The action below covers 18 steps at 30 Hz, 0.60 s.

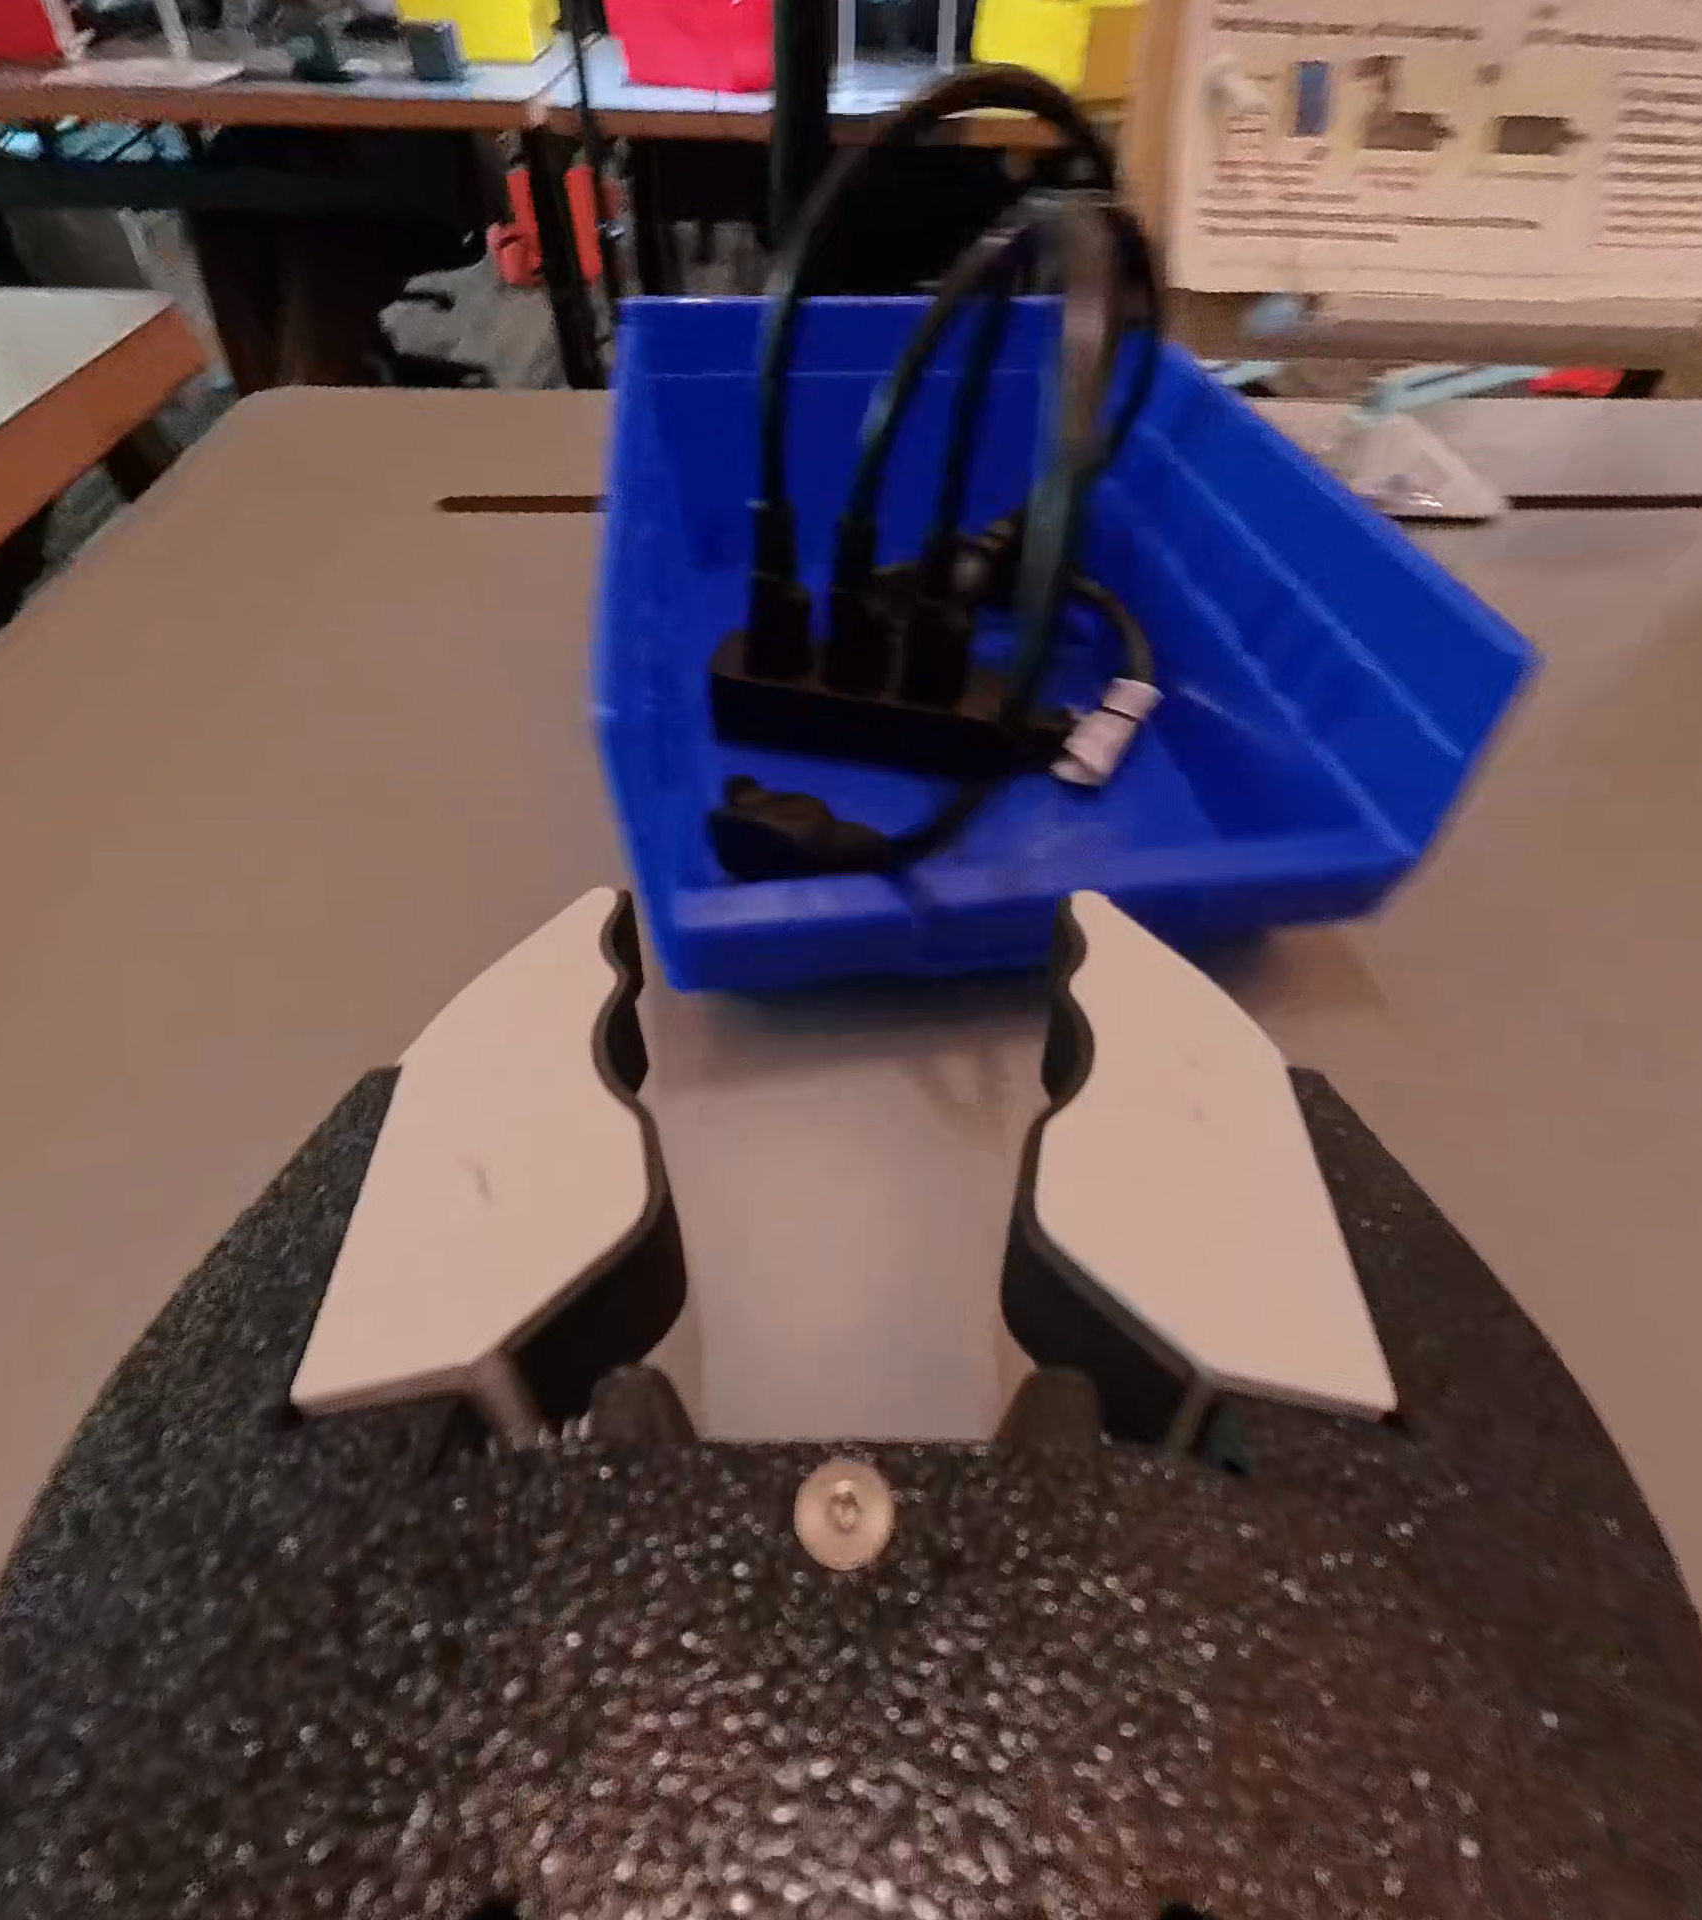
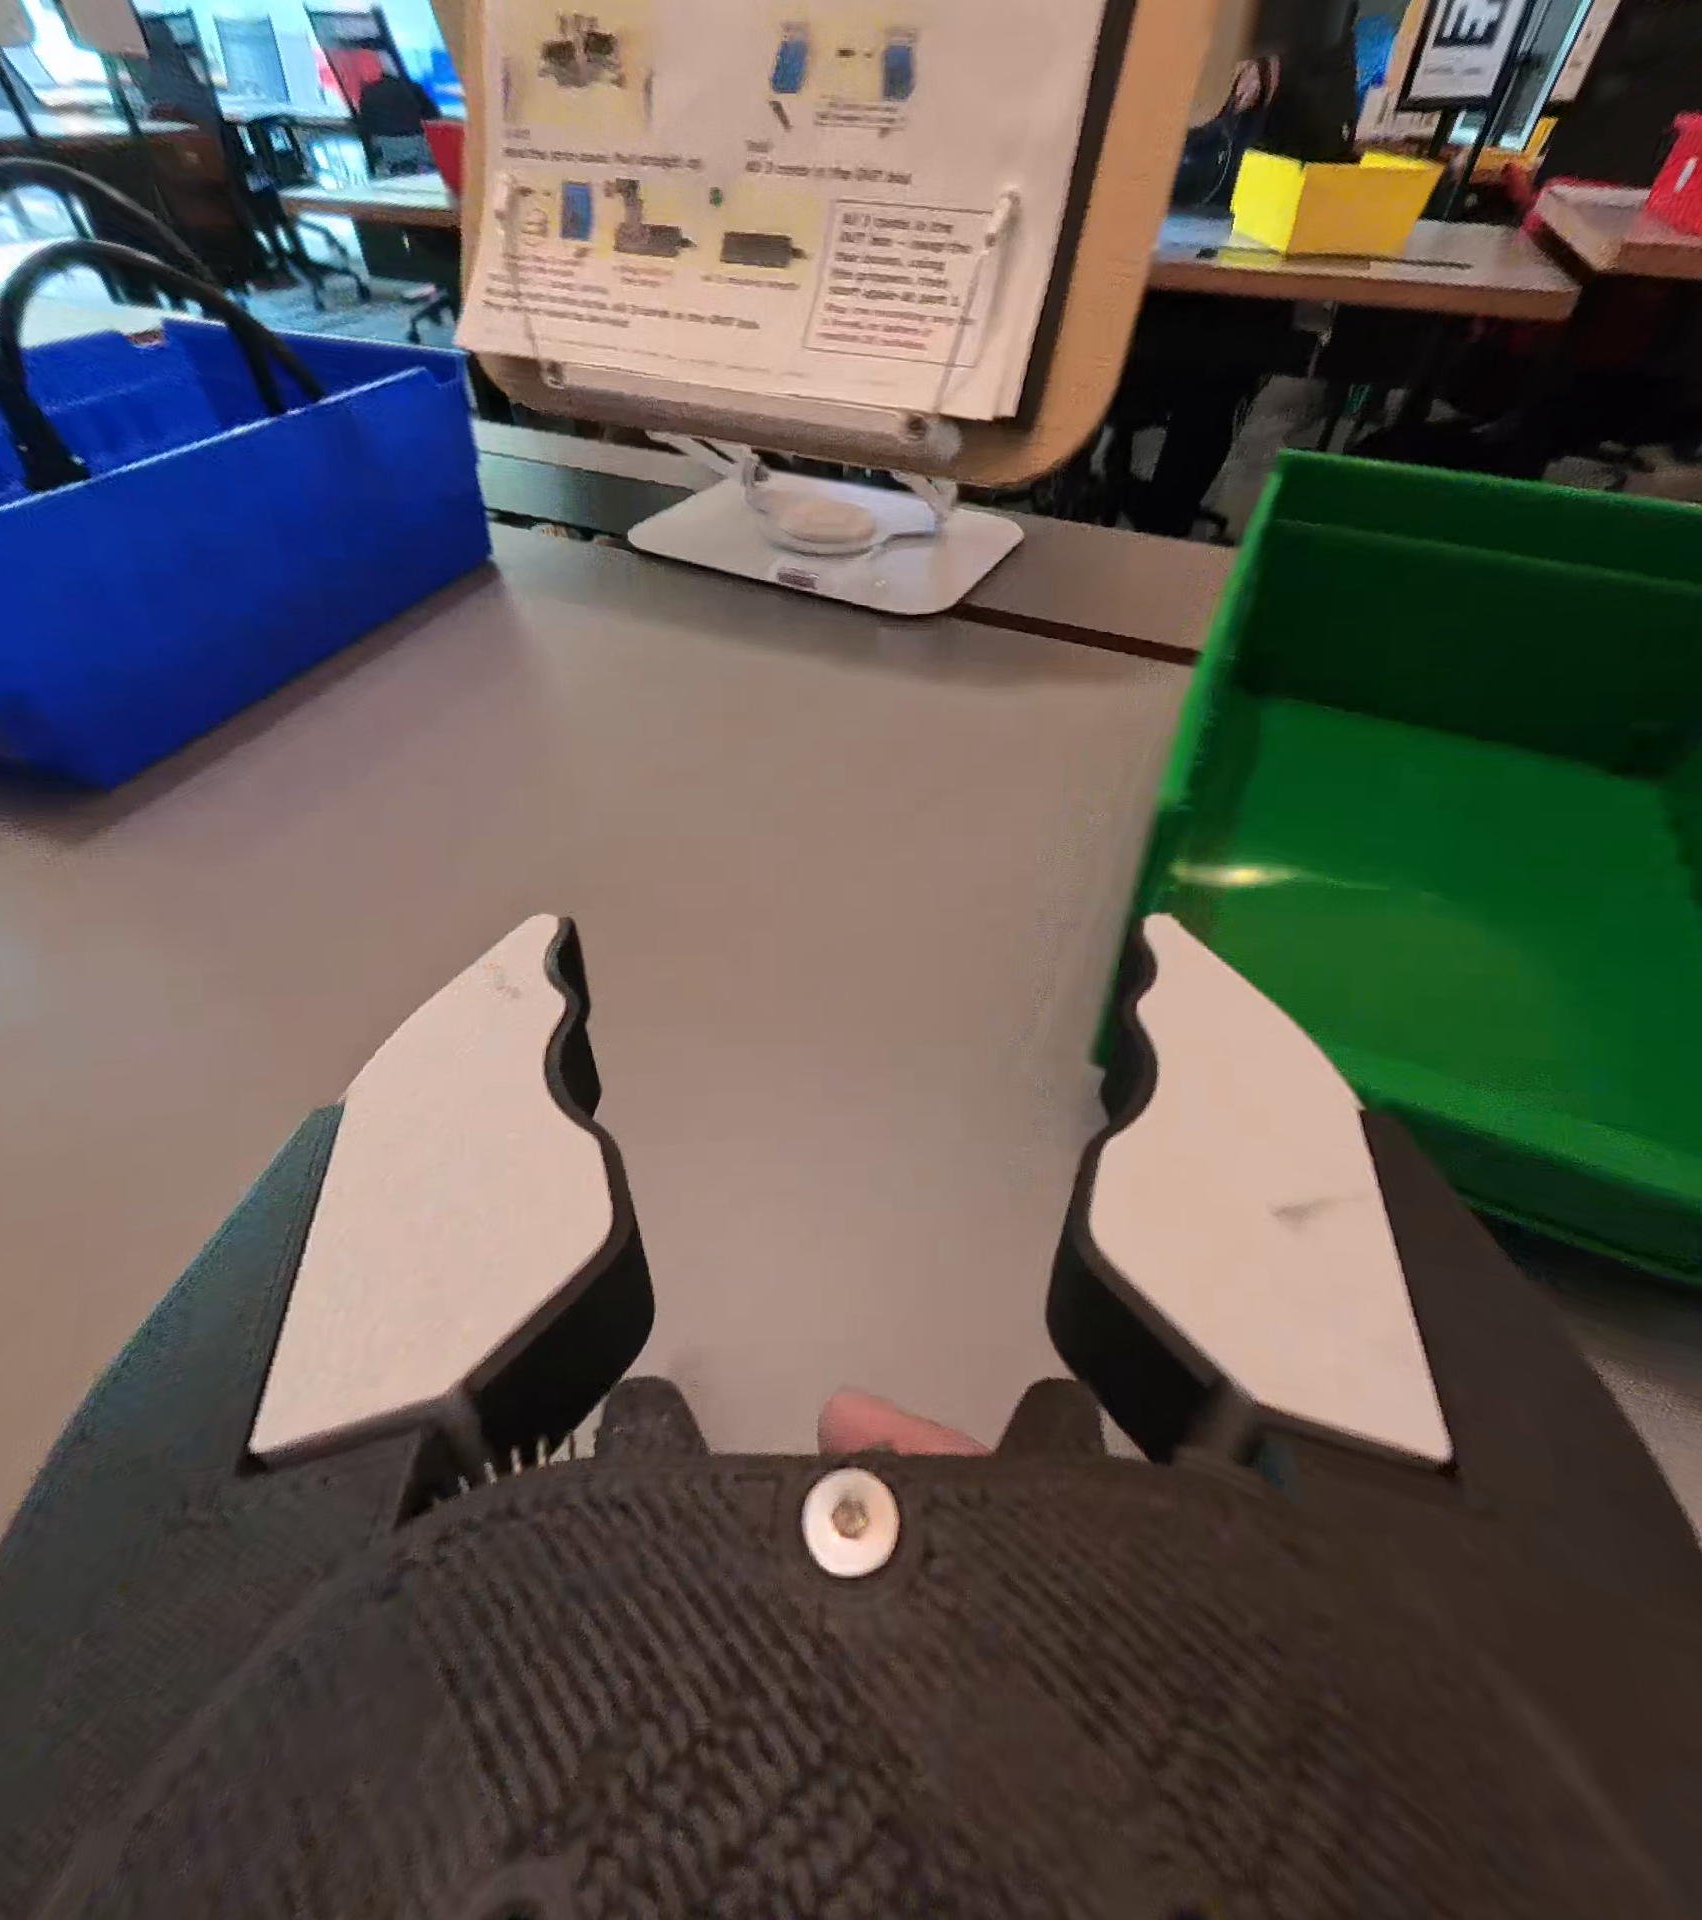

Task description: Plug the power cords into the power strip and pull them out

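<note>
- Table (image 1: pixel 203 831): grey, wide; holds both bins and a doc stand (image 2: pixel 826 540) at the far edge.
- Blue bin (image 1: pixel 1242 623): dead ahead of L gripper, just past its tips, sat at a skew. Seen in R view too, off to the left.
- Green bin (image 2: pixel 1449 883): close on the right of R gripper, looks empty; prob. drop-off for pulled cords, judging only.
- Strip (image 1: pixel 878 717): black, lying inside blue bin on its floor, toward the near-left corner.
- Cords (image 1: pixel 930 416): black, three plugs standing upright in strip, loops arching above bin rim. Fourth loose plug (image 1: pixel 795 831) lying on bin floor, just in front of strip.
- So step in hand, likely: pull-out phase, approach first.
- To do well: pin strip w/ one gripper, grab plug body not cable, pull straight up along the prongs; no sideways yank or strip lifts and bin slides.
- Nearest-end plug first, to keep loops from snagging.
- L gripper (image 1: pixel 847 925): low over table, level, aimed at bin; fingers spread wide, nothing between.
- R gripper (image 2: pixel 852 956): over bare table between bins, pitched slightly down; fingers wide apart, empty.
</note>
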### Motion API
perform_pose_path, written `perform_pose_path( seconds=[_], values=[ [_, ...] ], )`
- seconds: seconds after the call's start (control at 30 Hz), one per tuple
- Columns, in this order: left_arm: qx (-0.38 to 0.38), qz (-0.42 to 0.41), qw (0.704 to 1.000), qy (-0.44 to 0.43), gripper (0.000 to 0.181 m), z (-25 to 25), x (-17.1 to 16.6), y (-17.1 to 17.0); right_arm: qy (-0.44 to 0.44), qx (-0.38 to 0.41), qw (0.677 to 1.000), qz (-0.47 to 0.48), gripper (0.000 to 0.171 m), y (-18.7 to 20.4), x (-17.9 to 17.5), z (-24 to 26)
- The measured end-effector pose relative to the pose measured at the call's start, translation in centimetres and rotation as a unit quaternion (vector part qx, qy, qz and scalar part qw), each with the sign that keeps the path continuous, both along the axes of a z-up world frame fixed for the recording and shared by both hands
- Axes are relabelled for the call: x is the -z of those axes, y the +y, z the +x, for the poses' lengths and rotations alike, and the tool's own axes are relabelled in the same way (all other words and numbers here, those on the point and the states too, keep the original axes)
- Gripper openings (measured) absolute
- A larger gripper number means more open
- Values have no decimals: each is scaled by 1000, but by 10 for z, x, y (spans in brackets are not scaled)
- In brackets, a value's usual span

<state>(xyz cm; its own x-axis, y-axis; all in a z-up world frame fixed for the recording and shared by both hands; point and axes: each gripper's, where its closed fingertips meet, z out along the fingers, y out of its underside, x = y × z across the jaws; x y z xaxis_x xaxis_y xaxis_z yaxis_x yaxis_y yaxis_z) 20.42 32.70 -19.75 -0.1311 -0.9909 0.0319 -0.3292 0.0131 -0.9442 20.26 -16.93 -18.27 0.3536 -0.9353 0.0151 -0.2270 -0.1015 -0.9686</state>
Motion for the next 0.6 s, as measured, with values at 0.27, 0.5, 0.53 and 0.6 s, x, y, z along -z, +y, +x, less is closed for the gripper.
perform_pose_path(
  seconds=[0.27,0.5,0.53,0.6],
  values=[
    [124,11,990,-71,74,-36,-22,-100,-36,-37,999,4,106,50,-4,-11],
    [149,40,988,-16,73,-28,-18,-118,-43,-16,998,45,99,36,-19,-6],
    [149,47,988,-7,73,-25,-16,-120,-41,-16,998,46,99,36,-19,-5],
    [139,65,988,15,72,-15,-12,-120,-42,-20,998,40,95,38,-21,-3]
  ],
)
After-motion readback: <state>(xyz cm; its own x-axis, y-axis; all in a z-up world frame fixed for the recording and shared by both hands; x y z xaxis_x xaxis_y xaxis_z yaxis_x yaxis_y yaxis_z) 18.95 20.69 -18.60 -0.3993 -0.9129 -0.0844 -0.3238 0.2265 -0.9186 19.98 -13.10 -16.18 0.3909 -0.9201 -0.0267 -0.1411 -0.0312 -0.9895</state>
